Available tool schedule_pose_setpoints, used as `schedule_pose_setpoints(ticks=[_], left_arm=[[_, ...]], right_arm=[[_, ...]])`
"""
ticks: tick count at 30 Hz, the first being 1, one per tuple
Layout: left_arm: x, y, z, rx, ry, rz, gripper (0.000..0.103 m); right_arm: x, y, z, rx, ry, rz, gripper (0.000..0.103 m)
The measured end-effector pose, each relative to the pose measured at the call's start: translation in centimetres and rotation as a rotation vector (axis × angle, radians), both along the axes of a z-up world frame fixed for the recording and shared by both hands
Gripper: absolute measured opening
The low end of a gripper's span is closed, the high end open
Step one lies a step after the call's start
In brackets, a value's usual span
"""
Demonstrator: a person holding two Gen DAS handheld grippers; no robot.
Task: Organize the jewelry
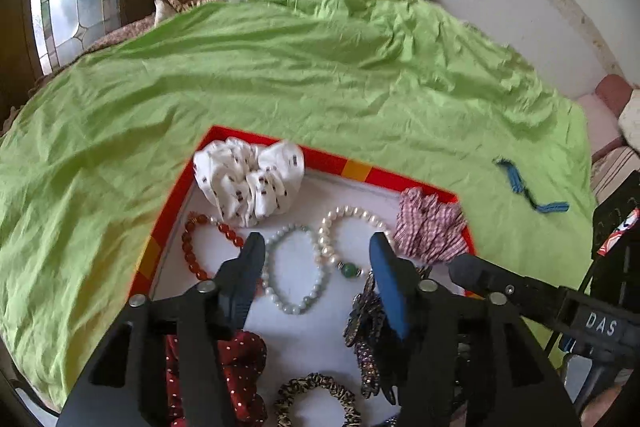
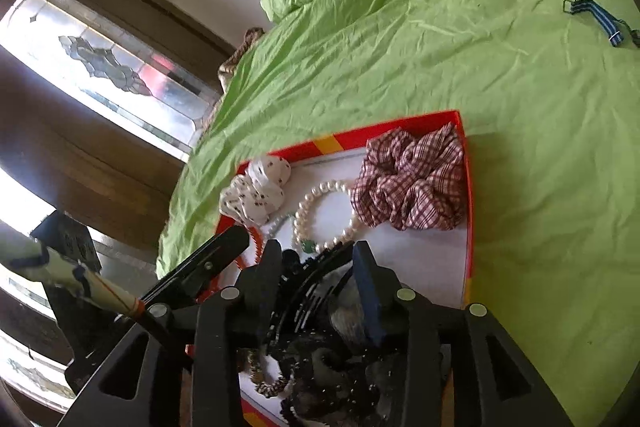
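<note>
Your blue strap (image 1: 528,187) lies loose on the bed sheet (image 1: 280,67), up and right of the tray (image 1: 256,143). Right tongs (image 2: 316,259) are nearer; both they and left tongs (image 1: 316,247) are released, gripping nothing.

red tray (image 1: 320,159), green sheet (image 1: 280,67), plaid scrunchie (image 2: 408,183)

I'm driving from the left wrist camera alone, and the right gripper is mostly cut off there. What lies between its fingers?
Observer: A black toothed hair clip lies between the fingers of the right gripper, over the box. The pads look clear of it.
Operator: And the blue strap out on the green sheet?
Observer: It has a metal buckle at one end and lies well apart from the box.
</note>
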State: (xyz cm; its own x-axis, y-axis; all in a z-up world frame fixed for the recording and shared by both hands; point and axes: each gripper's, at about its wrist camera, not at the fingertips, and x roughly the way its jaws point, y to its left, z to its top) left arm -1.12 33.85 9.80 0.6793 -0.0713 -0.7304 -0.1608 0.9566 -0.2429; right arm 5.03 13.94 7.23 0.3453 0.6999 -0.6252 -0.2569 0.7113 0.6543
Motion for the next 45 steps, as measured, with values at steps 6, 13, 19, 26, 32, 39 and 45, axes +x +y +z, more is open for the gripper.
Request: schedule_pose_setpoints(ticks=[6, 13, 19, 26, 32, 39, 45], left_arm=[[-0.3, -0.1, 0.4, -0.002, -0.016, -0.003, 0.059], [-0.9, -0.1, 0.7, 0.03, -0.027, 0.017, 0.061], [-1.5, -0.2, 1.1, 0.088, -0.042, 0.052, 0.064], [-2.2, -1.1, 1.7, 0.169, -0.066, 0.066, 0.067], [-4.3, -2.9, 3.8, 0.385, -0.201, 0.195, 0.083], [-11.1, -5.1, 8.6, 0.562, -0.507, 0.429, 0.103], [-16.5, -7.9, 9.6, 0.625, -0.503, 0.484, 0.103]], right_arm=[[-0.9, -1.0, 1.7, 0.018, -0.025, -0.021, 0.045], [-2.5, -1.9, 3.1, -0.014, -0.059, -0.033, 0.05], [-4.0, -2.3, 3.6, -0.06, -0.083, -0.034, 0.052], [-5.5, -3.3, 4.0, -0.106, -0.108, -0.05, 0.053], [-7.0, -4.8, 4.6, -0.162, -0.145, -0.082, 0.055], [-10.6, -7.3, 5.0, -0.265, -0.188, -0.124, 0.06], [-13.2, -8.6, 4.0, -0.331, -0.195, -0.15, 0.065]])
